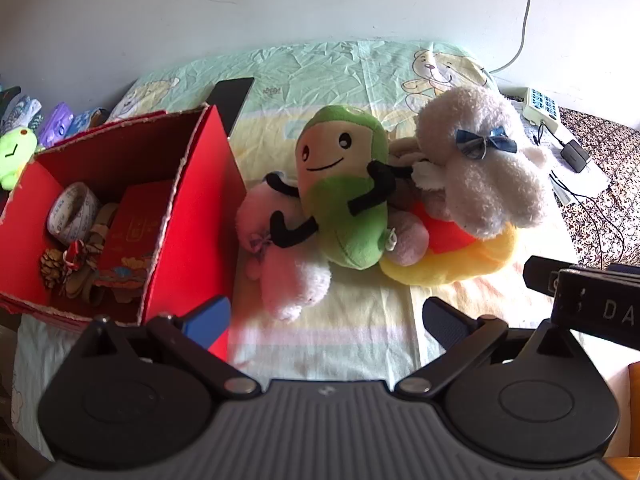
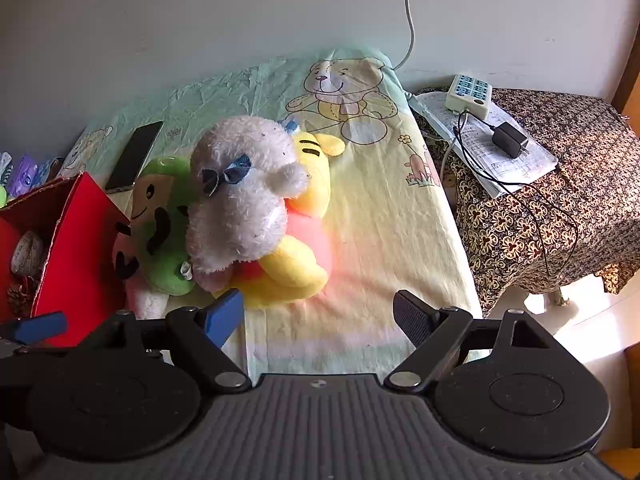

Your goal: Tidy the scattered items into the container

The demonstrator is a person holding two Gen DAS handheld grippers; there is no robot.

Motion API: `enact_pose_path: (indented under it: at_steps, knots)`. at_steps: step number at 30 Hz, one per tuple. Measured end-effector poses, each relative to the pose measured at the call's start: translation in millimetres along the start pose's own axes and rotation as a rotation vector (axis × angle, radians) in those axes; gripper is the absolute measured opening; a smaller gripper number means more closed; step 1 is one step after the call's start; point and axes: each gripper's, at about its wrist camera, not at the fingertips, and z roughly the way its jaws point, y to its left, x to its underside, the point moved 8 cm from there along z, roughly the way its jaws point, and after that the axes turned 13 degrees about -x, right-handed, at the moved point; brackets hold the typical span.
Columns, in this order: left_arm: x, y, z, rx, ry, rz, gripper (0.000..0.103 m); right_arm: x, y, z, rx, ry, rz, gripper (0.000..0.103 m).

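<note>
Both tongs, left point(image 1: 326, 316) and right point(image 2: 318, 312), gape wide, holding nothing. Four plush toys, among them the green one point(image 1: 344, 196), lie heaped on the bed point(image 2: 380, 208) beside the red box point(image 1: 132, 184), so the tidying looks barely begun.

The cardboard box point(image 1: 120, 216) is sitting on the bed point(image 1: 360, 332), at the left. Inside it a roll of tape point(image 1: 74, 216), a pine cone point(image 1: 52, 266) and a flat packet point(image 1: 134, 224) are lying together. Just right of the box, four plush toys are lying in a pile. The bean plush point(image 1: 344, 192) is lying in the middle, partly over the small plush point(image 1: 288, 276) in front. The fluffy dog plush point(image 1: 480, 164) is lying on top of the bear plush point(image 1: 448, 264), at the right. A phone point(image 1: 232, 100) is lying behind the box. A power strip point(image 2: 470, 96) and a charger point(image 2: 510, 140) are sitting on the side table point(image 2: 560, 208), right of the bed.
</note>
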Motion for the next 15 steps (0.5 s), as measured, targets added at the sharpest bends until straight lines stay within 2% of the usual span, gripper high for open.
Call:
enact_pose_path:
  at_steps: [15]
  knots:
    - [-6.2, -5.0, -2.1, 0.015, -0.014, 0.017, 0.102, -4.4, -0.5, -2.4, -0.006, -0.017, 0.001, 0.084]
